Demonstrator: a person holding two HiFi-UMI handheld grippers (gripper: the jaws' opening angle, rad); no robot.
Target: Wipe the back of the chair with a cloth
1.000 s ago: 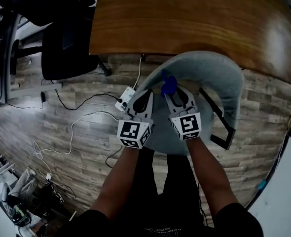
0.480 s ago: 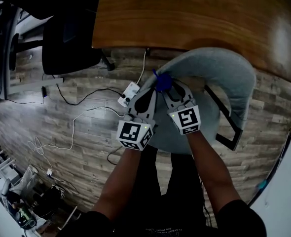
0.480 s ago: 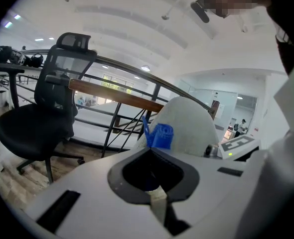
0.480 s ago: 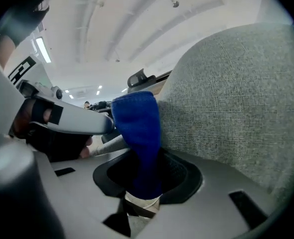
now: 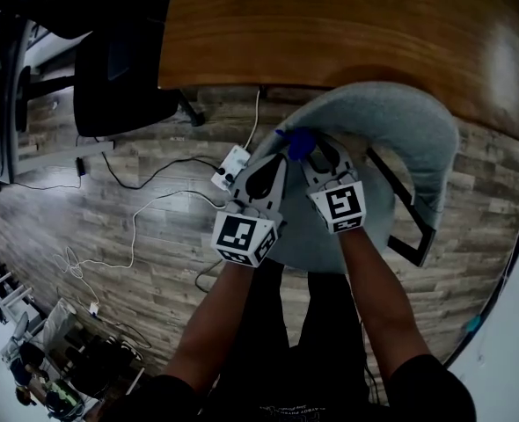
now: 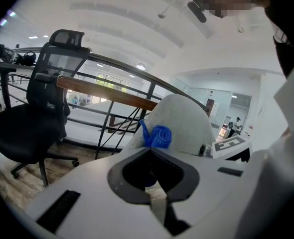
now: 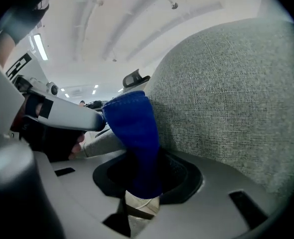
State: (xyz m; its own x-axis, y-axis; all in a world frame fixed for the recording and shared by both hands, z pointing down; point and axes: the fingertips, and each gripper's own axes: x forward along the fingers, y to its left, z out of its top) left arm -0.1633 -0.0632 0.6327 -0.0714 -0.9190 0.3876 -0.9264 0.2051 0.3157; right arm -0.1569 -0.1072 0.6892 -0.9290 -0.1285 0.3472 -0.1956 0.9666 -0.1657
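Note:
The grey fabric chair back (image 5: 391, 112) curves below the table edge in the head view. My right gripper (image 5: 317, 152) is shut on a blue cloth (image 5: 299, 141), which is pressed against the left end of that back. In the right gripper view the cloth (image 7: 134, 133) rises from between the jaws beside the grey fabric (image 7: 236, 93). My left gripper (image 5: 275, 158) sits just left of it, shut, tips close to the cloth (image 6: 157, 136). The chair back (image 6: 187, 118) stands behind the cloth there.
A brown wooden table (image 5: 330, 25) lies beyond the chair. A black office chair (image 5: 119, 77) stands at far left. A white power strip (image 5: 230, 167) and cables (image 5: 136, 227) lie on the plank floor. The chair's black armrest frame (image 5: 409, 209) is at right.
Both grippers and the cloth moved up against the left end of the chair back, then the cloth slid slightly to the right along it.

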